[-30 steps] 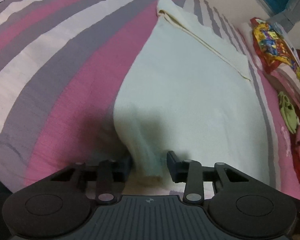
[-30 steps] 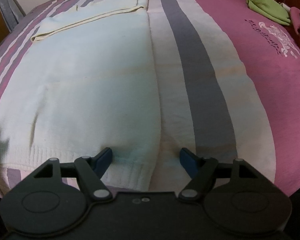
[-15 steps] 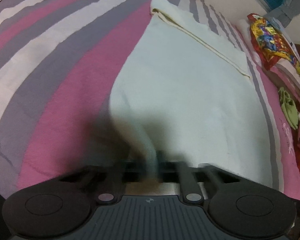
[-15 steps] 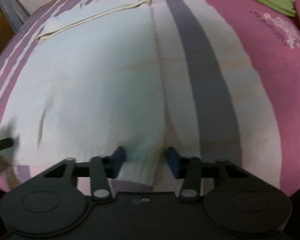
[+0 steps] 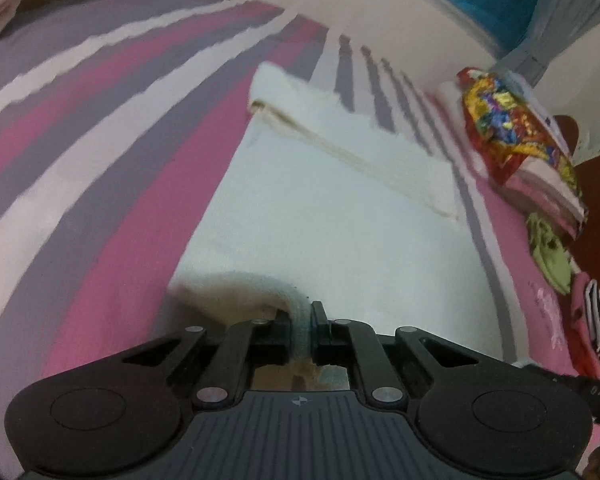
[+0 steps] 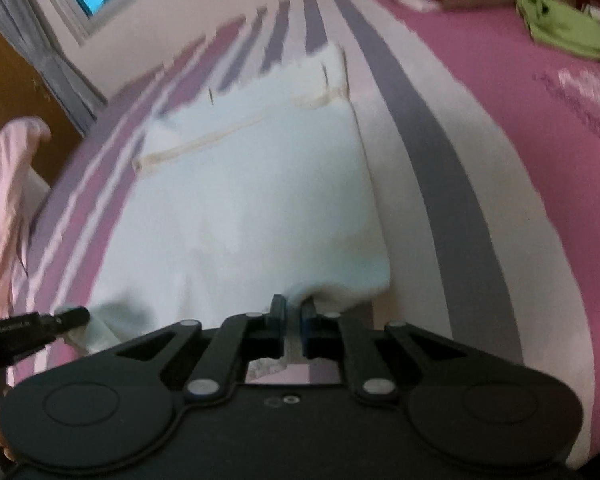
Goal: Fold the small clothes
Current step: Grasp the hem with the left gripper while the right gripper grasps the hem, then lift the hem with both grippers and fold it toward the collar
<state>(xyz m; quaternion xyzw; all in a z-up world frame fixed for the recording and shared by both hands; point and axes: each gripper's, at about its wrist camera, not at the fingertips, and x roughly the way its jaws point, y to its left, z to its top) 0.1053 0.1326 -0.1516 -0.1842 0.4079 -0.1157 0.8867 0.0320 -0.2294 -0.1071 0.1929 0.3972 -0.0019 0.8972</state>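
**Both tongs pinch the near hem of the cream garment**

The left gripper has its jaws pressed together on the ribbed near hem of the cream garment, at that hem's left corner. The cloth bunches up and over the left finger, with a shadowed hollow just beside it. The right gripper has just been closing its jaws, and they now pinch the same hem near its right corner, a strip of knit showing between the pads.

Ahead of both tongs the garment lies flat on the striped bedspread, running away to a folded band at its far end. Its left edge borders a pink stripe and its right edge a pale stripe beside a grey one.

Left of the left tongs the spread is bare. Right of the right tongs, bare spread reaches to a green cloth well apart at the far right. A colourful packet on stacked cloth sits far right of the left tongs. The left tongs' tip shows at the right-wrist view's left edge, touching the hem.
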